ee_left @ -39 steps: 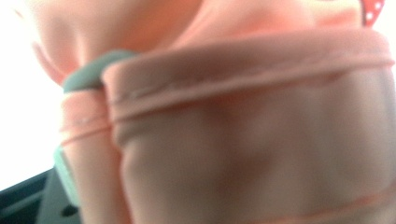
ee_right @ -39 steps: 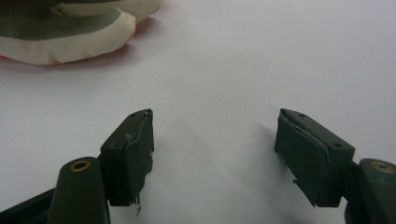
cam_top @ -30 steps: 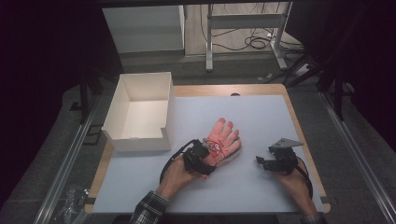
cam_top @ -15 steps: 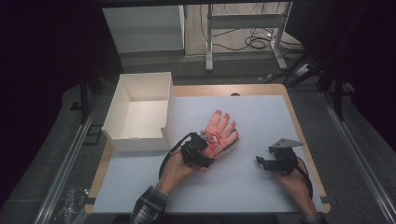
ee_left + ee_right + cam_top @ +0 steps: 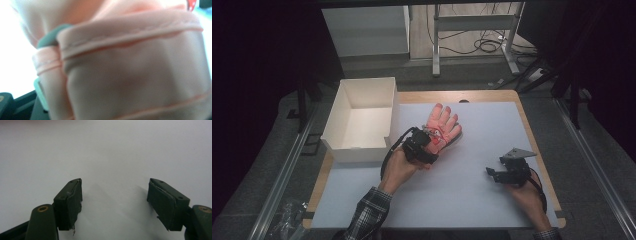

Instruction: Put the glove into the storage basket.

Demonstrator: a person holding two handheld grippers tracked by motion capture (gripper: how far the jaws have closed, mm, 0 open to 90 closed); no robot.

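Left gripper (image 5: 428, 146) clamped on cuff of pink glove (image 5: 443, 126), mid-table just at 3 o'clock of white box (image 5: 362, 120); right gripper (image 5: 492, 173) jaws wide, nothing btwn, at 4 o'clock on mat (image 5: 472, 200).

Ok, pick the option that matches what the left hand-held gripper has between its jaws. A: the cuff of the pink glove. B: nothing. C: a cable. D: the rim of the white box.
A: the left hand-held gripper is shut on the pink glove at its cuff, whose hemmed fabric fills the left gripper view.
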